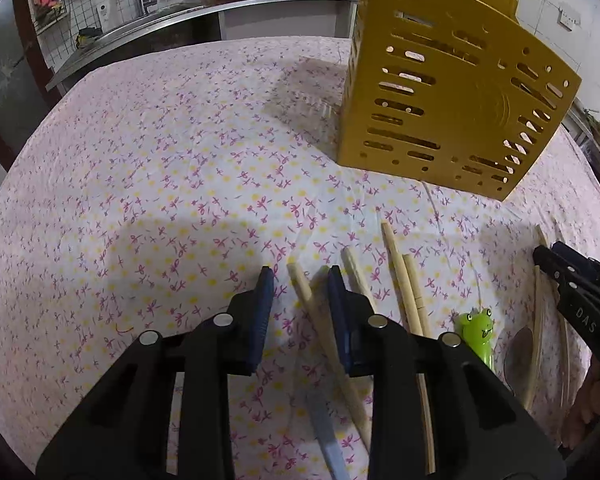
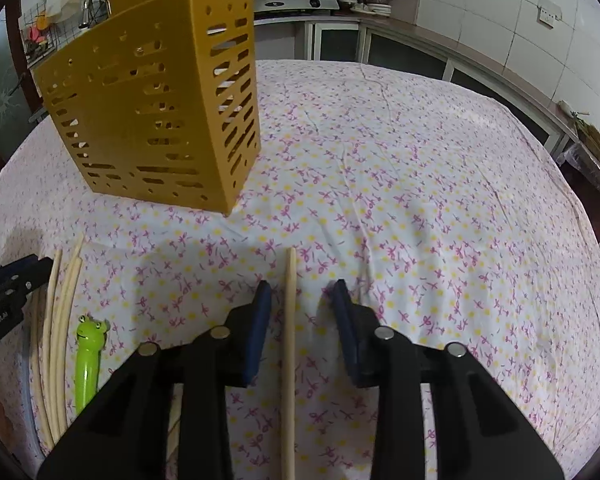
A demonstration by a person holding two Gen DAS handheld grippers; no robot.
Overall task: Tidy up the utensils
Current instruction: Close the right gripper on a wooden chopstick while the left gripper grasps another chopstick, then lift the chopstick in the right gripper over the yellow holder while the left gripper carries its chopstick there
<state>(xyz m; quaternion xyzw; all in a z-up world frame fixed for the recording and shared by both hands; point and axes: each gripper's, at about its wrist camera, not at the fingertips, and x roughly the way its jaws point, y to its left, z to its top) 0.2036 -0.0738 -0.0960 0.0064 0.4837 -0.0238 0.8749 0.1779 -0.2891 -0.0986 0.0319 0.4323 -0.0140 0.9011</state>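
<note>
Right wrist view: one chopstick (image 2: pixel 288 360) lies lengthwise between the right gripper's (image 2: pixel 302 292) narrowed, untouching pads; the left gripper (image 1: pixel 300 280) likewise straddles another chopstick (image 1: pixel 312 312).

A tall yellow perforated plastic utensil holder (image 2: pixel 152 112) stands upright on the floral-clothed counter (image 2: pixel 420 184). Near it lie scattered pale wooden chopsticks (image 1: pixel 400 272), one lone chopstick (image 2: pixel 289 340) apart, and a green frog-headed utensil (image 2: pixel 89 356) beside the bundle.
</note>
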